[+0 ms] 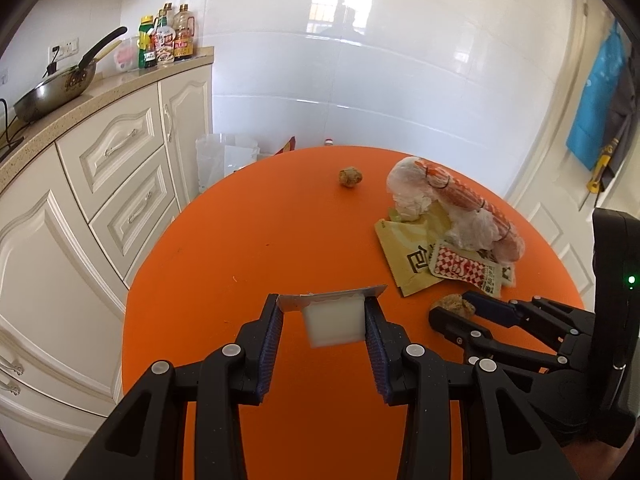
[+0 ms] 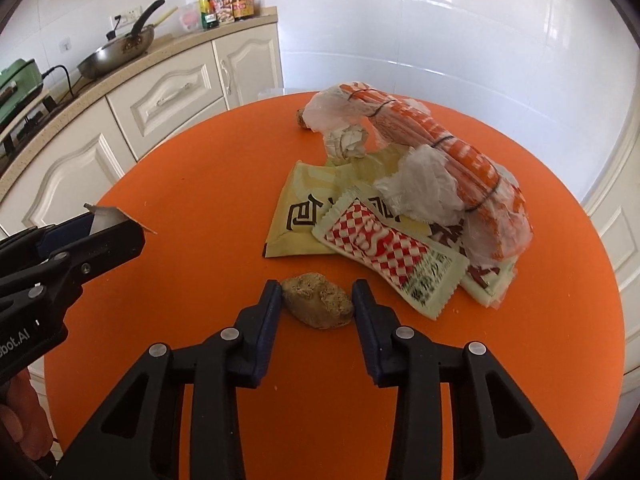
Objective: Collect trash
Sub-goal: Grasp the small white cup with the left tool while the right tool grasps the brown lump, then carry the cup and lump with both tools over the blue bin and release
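Observation:
My left gripper (image 1: pixel 324 312) is shut on a small white plastic cup with a foil lid (image 1: pixel 334 320) and holds it over the orange round table (image 1: pixel 240 248). It also shows at the left of the right wrist view (image 2: pixel 116 228). My right gripper (image 2: pixel 316 296) has its fingers closed against both sides of a brown crumpled lump (image 2: pixel 318 300) that lies on the table; it shows in the left wrist view too (image 1: pixel 454 306). A second brown lump (image 1: pixel 351 176) lies at the far side. A pile of wrappers, a checkered sachet (image 2: pixel 384 244) and an orange plastic bag (image 2: pixel 440 152) lies to the right.
A white-lined trash bin (image 1: pixel 224 160) stands on the floor beyond the table's far left edge. White cabinets with a countertop, a wok (image 1: pixel 60 88) and bottles (image 1: pixel 166 36) run along the left. A white door (image 1: pixel 580 160) with hanging items is at the right.

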Demonstrator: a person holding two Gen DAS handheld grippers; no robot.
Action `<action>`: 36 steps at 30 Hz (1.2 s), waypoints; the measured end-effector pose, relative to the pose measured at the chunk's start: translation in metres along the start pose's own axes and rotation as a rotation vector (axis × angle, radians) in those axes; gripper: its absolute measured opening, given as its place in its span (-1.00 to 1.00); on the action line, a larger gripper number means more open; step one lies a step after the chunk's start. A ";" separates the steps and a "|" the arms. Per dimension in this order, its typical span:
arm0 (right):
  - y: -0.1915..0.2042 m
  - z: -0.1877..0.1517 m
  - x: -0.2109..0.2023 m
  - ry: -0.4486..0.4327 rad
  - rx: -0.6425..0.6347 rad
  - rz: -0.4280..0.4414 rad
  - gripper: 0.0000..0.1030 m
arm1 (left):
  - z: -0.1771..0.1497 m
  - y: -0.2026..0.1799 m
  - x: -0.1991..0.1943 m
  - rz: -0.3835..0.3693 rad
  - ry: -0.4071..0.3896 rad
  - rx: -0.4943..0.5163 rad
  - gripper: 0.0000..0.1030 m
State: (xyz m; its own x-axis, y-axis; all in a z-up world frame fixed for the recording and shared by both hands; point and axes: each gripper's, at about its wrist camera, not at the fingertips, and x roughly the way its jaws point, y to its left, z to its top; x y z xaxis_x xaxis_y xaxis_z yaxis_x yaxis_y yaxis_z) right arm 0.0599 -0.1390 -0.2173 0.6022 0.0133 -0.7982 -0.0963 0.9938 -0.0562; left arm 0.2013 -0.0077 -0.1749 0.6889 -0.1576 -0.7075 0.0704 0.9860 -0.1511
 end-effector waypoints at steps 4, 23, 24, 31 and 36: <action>-0.013 -0.012 -0.013 -0.020 0.042 0.018 -0.29 | -0.007 -0.011 -0.007 -0.003 -0.003 0.017 -0.30; -0.097 -0.037 -0.110 -0.186 0.179 -0.010 -0.29 | -0.014 -0.097 -0.041 -0.102 -0.049 0.178 -0.30; -0.103 -0.038 -0.117 -0.198 0.186 -0.016 -0.29 | -0.014 -0.104 -0.044 -0.106 -0.053 0.190 -0.30; -0.146 -0.053 -0.170 -0.285 0.230 -0.083 -0.29 | -0.012 -0.161 -0.068 -0.174 -0.099 0.277 -0.30; -0.186 -0.075 -0.217 -0.339 0.271 -0.175 -0.29 | -0.013 -0.217 -0.081 -0.269 -0.117 0.341 -0.30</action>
State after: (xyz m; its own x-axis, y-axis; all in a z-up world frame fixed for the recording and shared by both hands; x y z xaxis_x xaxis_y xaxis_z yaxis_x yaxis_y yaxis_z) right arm -0.1121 -0.3346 -0.0783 0.8205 -0.1665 -0.5469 0.2133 0.9767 0.0226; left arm 0.1211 -0.2100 -0.0936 0.6888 -0.4232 -0.5886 0.4787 0.8752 -0.0690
